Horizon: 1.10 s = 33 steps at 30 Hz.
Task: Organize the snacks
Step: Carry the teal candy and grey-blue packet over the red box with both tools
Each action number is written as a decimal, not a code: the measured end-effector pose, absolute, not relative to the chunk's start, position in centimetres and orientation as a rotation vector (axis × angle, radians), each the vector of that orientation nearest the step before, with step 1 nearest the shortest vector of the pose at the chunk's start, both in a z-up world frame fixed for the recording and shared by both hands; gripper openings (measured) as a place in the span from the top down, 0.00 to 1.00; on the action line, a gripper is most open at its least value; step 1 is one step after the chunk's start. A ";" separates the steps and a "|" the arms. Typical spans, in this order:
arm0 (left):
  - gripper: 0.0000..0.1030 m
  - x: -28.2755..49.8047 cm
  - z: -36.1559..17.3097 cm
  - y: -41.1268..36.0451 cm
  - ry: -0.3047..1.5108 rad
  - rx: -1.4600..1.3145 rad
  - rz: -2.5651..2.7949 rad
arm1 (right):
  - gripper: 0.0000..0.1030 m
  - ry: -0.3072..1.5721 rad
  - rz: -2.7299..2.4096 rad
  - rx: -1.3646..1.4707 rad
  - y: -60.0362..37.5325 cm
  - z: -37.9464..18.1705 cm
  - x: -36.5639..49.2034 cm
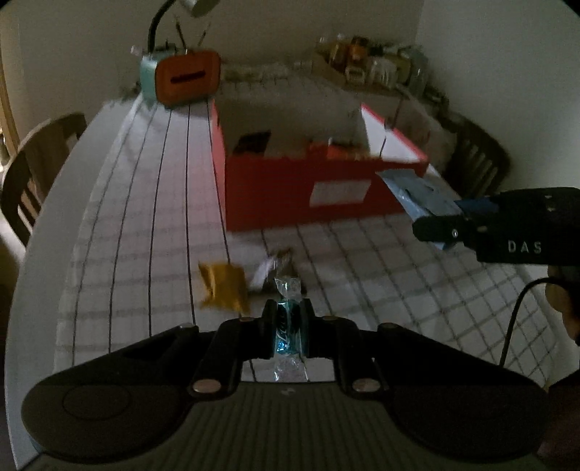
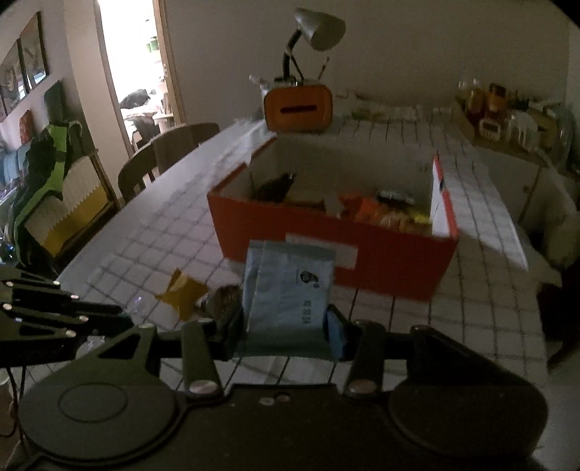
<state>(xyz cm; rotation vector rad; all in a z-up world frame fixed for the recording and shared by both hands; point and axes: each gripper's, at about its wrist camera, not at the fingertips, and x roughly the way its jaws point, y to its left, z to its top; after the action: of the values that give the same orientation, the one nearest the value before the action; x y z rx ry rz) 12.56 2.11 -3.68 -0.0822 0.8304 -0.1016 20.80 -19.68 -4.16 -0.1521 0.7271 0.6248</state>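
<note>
My left gripper [image 1: 288, 319] is shut on a small blue-wrapped candy [image 1: 288, 290], held above the checked tablecloth. My right gripper [image 2: 286, 319] is shut on a pale blue packet [image 2: 290, 286], which stands upright between the pads. In the left wrist view that packet [image 1: 417, 197] and the right gripper [image 1: 449, 224] hang at the right, near the corner of the red box [image 1: 301, 188]. The open red box [image 2: 333, 246] holds several snacks. On the cloth in front of it lie a yellow wrapper [image 1: 224, 288] and a brown wrapped snack [image 1: 281, 262].
An orange tissue holder [image 1: 186, 76] with a desk lamp [image 2: 315, 29] stands behind the box. Jars and bottles [image 1: 377, 65] crowd the far right corner. Wooden chairs [image 1: 40, 159] stand at the table's left and right sides. A doorway [image 2: 134, 65] opens at the left.
</note>
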 end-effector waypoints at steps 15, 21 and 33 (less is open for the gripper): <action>0.88 21.5 2.2 -0.1 0.712 -0.018 -0.073 | 0.56 0.638 0.578 -0.183 -20.0 -0.3 27.5; 0.88 25.8 2.5 -0.4 0.718 -0.008 -0.046 | 0.56 0.632 0.553 -0.218 -19.8 -0.1 31.2; 0.88 33.4 0.0 -0.9 0.804 0.016 0.001 | 0.56 0.693 0.529 -0.260 -18.8 -2.5 38.7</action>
<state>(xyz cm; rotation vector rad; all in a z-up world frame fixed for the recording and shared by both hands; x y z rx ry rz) 33.40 -0.90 -0.02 0.0161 0.8042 0.0014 38.69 -18.81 -2.55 -0.2600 0.6928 0.5287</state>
